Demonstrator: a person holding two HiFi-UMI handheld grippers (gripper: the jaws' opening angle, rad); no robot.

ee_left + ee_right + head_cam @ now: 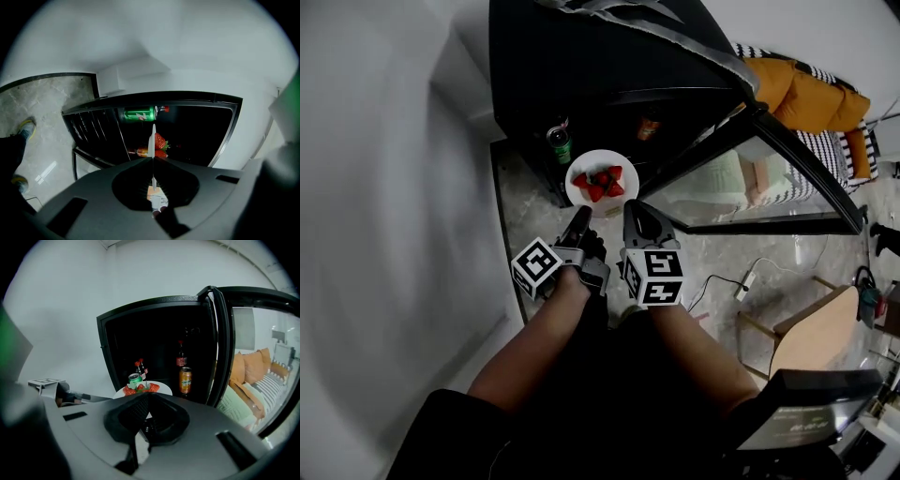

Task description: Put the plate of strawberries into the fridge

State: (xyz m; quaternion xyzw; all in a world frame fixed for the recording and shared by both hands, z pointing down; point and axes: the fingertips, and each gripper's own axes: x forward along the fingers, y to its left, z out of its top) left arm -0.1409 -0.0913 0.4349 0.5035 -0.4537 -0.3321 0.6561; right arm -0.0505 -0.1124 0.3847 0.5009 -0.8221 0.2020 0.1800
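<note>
A white plate (580, 194) carrying several red strawberries (602, 181) hangs level at the mouth of the open black fridge (581, 66). My left gripper (580, 216) is shut on the plate's near left rim. In the left gripper view the plate (153, 136) shows edge-on between the jaws, with the strawberries (160, 140) just past it. My right gripper (634, 206) is shut on the near right rim. Its own view shows the plate (161, 390) and the strawberries (140, 388) just beyond the closed jaws.
Inside the fridge stand a green can (135, 378), an orange can (185, 379) and dark bottles (181, 355). The glass door (769, 178) swings open to the right. A sofa with orange cushions (806, 94), a white cable (741, 281) and a wooden table (816, 337) lie right.
</note>
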